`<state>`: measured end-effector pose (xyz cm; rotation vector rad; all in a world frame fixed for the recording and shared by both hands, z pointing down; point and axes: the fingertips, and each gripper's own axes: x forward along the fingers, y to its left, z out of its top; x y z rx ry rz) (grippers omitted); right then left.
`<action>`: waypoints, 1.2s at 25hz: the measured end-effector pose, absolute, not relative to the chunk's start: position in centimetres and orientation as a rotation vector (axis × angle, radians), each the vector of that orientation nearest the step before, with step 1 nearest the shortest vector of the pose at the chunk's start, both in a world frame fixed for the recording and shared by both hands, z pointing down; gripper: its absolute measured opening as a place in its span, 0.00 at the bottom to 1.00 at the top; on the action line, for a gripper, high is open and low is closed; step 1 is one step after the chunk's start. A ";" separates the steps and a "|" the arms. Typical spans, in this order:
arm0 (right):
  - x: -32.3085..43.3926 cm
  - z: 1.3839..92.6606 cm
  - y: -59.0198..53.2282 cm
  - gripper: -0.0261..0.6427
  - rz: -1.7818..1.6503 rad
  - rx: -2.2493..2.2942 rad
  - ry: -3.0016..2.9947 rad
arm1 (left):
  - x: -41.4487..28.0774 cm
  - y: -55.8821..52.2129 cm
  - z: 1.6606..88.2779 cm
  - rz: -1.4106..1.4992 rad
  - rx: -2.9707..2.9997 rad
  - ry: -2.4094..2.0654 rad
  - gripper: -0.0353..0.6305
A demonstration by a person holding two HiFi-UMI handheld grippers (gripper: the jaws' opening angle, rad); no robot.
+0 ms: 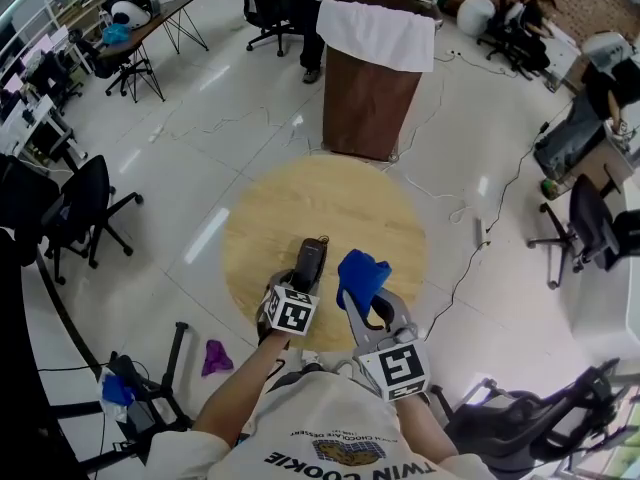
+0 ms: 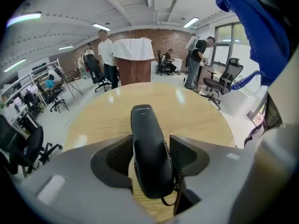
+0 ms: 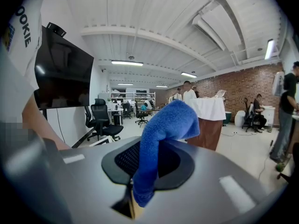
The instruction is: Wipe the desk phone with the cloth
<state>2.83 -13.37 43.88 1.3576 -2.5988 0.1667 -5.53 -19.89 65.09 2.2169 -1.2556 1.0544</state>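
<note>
From here I read a royal-blue cloth point(image 1: 362, 276), a black phone handset point(image 2: 149, 153), a pale wood-grain table point(image 1: 300, 203) — and black-and-white square patterns on the marker cubes point(image 1: 291, 311), above an off-white floor point(image 1: 230, 118).

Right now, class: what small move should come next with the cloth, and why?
Probably bring the right claw across and down until the blue cloth it pinches meets the phone. The phone lies on the round table between the parted pads of the left claw, and the cloth is beside it, apart, so no wiping can start yet.
</note>
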 end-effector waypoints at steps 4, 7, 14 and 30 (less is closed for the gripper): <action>2.9 43.9 -13.9 0.13 0.178 1.361 -2.593 | -5.7 -20.0 66.1 1.110 2.183 -1.237 0.43; 3.0 44.2 -14.0 0.13 0.179 1.360 -2.594 | -5.4 -20.0 66.7 1.153 2.177 -1.233 0.44; 2.9 44.7 -14.0 0.13 0.200 1.348 -2.588 | -5.3 -20.3 67.2 1.199 2.150 -1.250 0.46; 3.4 45.1 -13.7 0.13 0.222 1.351 -2.579 | -5.2 -20.3 69.5 1.177 2.132 -1.198 0.53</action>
